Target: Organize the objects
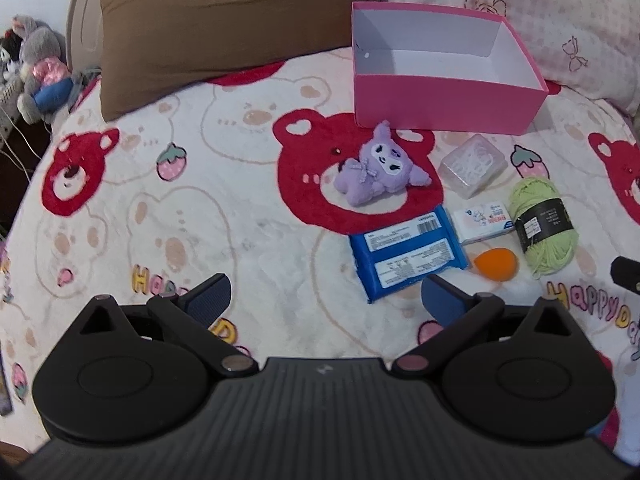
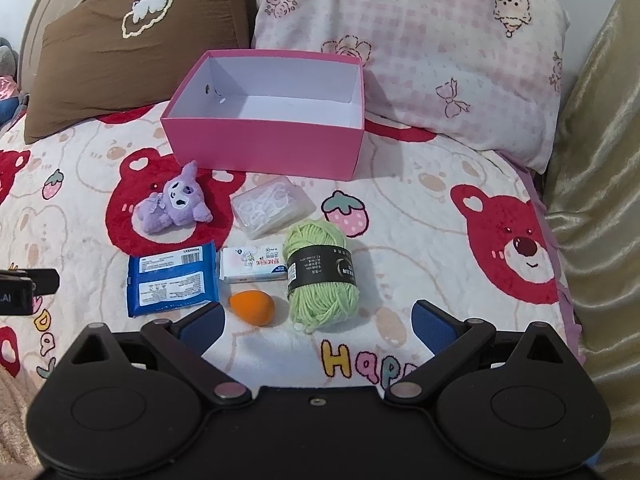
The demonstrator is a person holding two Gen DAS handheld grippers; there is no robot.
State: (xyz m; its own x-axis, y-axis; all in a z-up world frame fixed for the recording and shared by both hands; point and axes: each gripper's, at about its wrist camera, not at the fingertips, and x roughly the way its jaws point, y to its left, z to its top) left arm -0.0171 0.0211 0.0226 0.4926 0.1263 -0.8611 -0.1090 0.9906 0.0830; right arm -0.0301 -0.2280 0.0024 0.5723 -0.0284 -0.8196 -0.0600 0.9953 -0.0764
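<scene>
both my grippers, left gripper (image 1: 326,300) and right gripper (image 2: 318,326), spread apart, empty | pink box (image 2: 264,148) far, empty | i'd pinch green yarn (image 2: 320,276) across its band first

One box (image 2: 264,144), six small items, two pillows (image 2: 432,52).

On the blanket (image 2: 420,216) the box (image 2: 264,148) stands in front of two pillows (image 2: 440,60). Before it lie the plush toy (image 2: 172,206) at left and the plastic case (image 2: 270,206) to its right. Nearer lie the wipes pack (image 2: 172,282), tissue packet (image 2: 252,266) and yarn ball (image 2: 320,272), left to right. The sponge egg (image 2: 252,308) lies nearest, before the tissue packet.
</scene>
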